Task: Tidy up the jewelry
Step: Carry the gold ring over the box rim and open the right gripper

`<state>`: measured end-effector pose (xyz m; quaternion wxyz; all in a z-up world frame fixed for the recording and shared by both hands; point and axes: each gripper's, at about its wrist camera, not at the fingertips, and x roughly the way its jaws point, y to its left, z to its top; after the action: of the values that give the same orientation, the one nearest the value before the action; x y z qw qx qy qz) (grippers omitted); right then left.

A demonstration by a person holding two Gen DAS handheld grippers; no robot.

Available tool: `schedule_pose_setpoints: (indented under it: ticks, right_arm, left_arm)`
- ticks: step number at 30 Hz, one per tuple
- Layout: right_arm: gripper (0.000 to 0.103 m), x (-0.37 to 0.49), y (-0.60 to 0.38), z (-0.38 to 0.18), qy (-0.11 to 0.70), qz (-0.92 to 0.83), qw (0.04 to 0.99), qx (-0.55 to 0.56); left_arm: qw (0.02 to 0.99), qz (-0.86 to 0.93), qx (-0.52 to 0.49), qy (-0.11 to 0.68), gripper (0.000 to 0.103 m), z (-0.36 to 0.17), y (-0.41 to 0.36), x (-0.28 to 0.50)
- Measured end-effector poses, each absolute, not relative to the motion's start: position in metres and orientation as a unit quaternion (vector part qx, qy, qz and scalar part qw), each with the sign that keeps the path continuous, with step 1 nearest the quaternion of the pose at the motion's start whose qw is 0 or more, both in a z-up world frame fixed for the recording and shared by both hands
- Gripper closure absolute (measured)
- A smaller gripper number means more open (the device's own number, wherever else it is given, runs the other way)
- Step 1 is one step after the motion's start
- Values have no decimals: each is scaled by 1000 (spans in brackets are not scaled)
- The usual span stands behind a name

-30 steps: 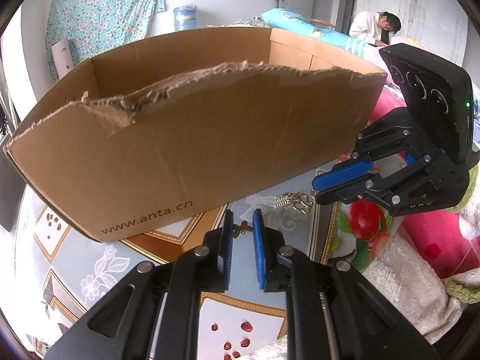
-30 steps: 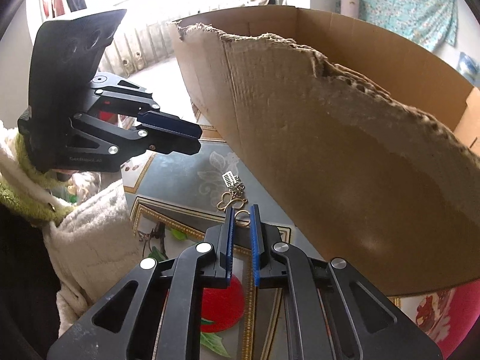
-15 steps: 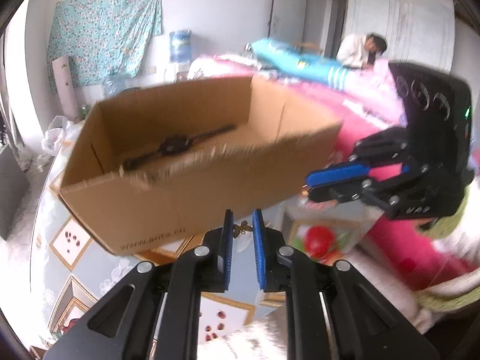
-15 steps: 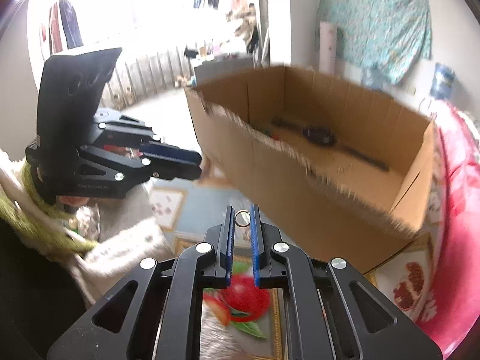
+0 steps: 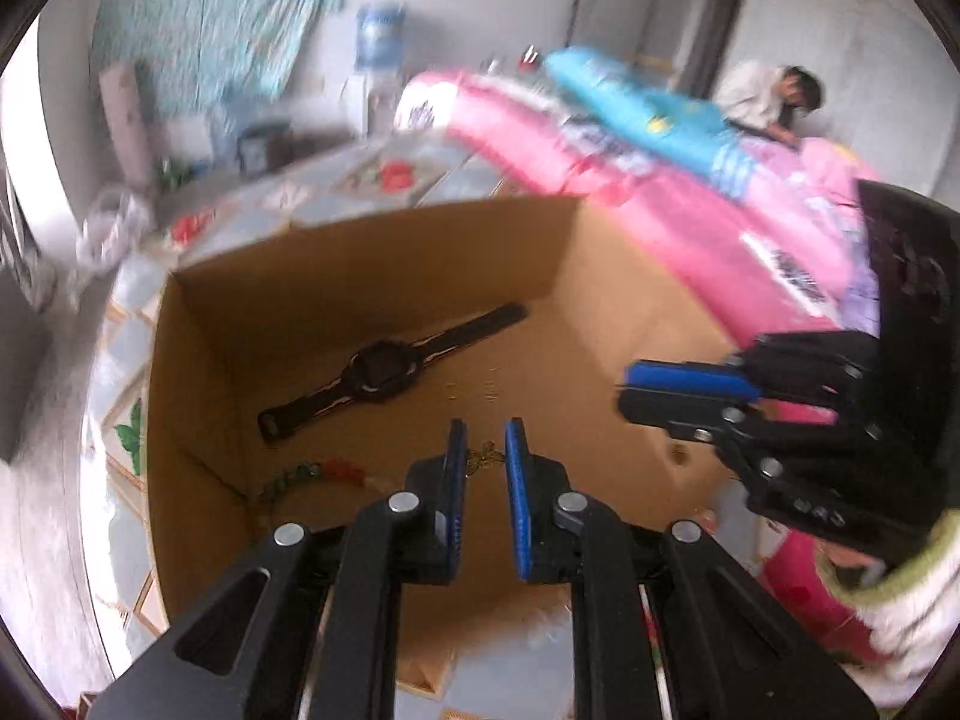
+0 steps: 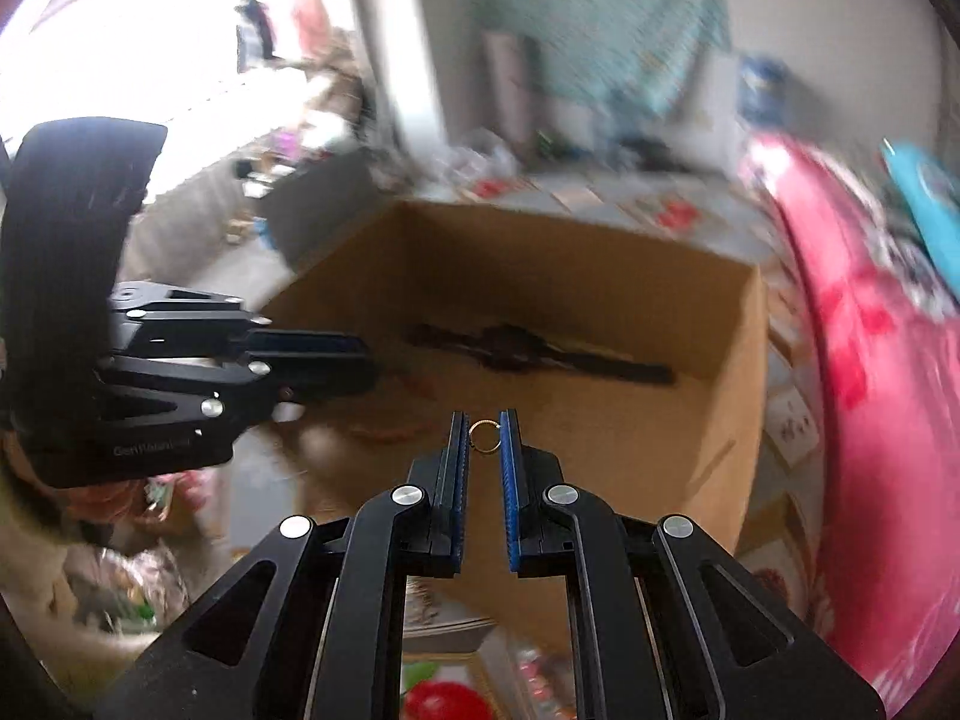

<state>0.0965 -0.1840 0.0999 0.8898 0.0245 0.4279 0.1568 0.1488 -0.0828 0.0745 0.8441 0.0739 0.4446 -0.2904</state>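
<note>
An open cardboard box (image 5: 630,300) lies below both grippers. A black wristwatch (image 5: 384,366) and a red-and-green beaded piece (image 5: 312,471) lie on its floor. My left gripper (image 5: 480,447) hangs over the box, shut on a small gold butterfly-shaped piece (image 5: 483,457) between its blue pads. My right gripper (image 6: 485,435) hangs over the box (image 6: 660,300) too, shut on a small gold ring (image 6: 483,436). The watch (image 6: 522,354) shows beyond it. Each gripper appears in the other's view, the right one (image 5: 690,393) at right and the left one (image 6: 324,360) at left.
The box sits on a patterned tablecloth (image 5: 120,408) with fruit prints. Pink bedding (image 5: 690,204) and a blue pillow (image 5: 630,102) lie to the right. A person (image 5: 768,99) sits at the far right. A white fluffy sleeve (image 5: 912,618) holds the right gripper.
Both grippers have risen from the table beside the box to above its open top, each still holding its jewelry piece. The box's inside now shows.
</note>
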Motion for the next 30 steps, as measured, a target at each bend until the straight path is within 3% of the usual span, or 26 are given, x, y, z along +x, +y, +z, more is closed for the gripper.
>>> schedule_pose_setpoints:
  ticks: [7, 9, 12, 16, 30]
  right_arm:
    - [94, 129, -188, 80, 474, 123, 872, 22]
    - [90, 127, -188, 84, 472, 122, 873, 18]
    - [81, 127, -187, 85, 464, 123, 877, 21]
    - [79, 124, -186, 87, 454, 122, 882, 22]
    - [67, 91, -208, 121, 380, 136, 912, 78]
  left_arm:
    - [822, -251, 92, 503, 90, 47, -91, 199]
    - [816, -243, 90, 517, 90, 41, -91, 206]
    - [813, -234, 79, 527, 79, 36, -86, 206]
    - [825, -232, 78, 509, 62, 43, -86, 204]
    - [870, -236, 59, 428, 46, 84, -65, 167]
